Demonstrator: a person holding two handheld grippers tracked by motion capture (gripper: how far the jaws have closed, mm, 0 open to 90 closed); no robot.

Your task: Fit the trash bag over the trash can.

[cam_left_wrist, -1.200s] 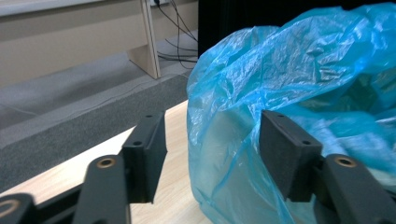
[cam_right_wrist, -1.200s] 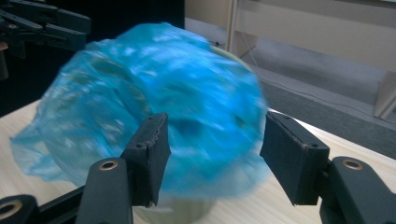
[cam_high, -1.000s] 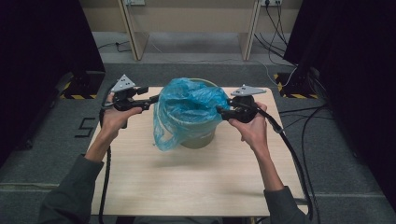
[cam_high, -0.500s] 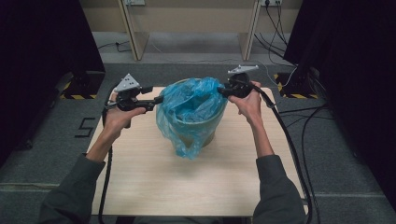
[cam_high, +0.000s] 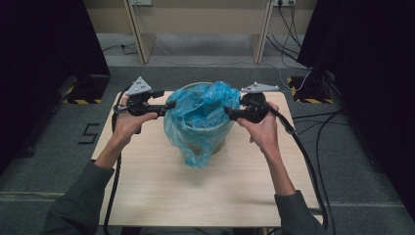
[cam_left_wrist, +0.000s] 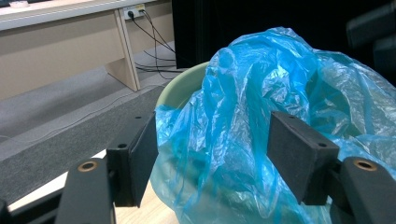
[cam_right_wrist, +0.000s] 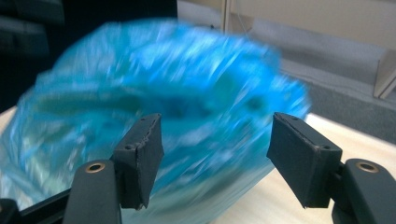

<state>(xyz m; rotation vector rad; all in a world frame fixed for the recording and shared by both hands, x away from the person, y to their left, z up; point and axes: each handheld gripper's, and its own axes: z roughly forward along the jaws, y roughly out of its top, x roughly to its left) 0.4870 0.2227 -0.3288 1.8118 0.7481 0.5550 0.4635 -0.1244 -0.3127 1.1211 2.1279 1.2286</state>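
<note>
Plastic of the blue bag [cam_high: 200, 115] had dropped back over the bucket [cam_high: 215, 139] as the left gripper [cam_high: 166, 105] and right gripper [cam_high: 229, 113], either side of the bucket, now gaped empty, suggesting the liner was released for regripping.

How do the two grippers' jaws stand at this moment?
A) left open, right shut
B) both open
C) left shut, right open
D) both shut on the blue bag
B: the left gripper and the right gripper each show jaws spread wide, with the blue bag loose between them.
</note>
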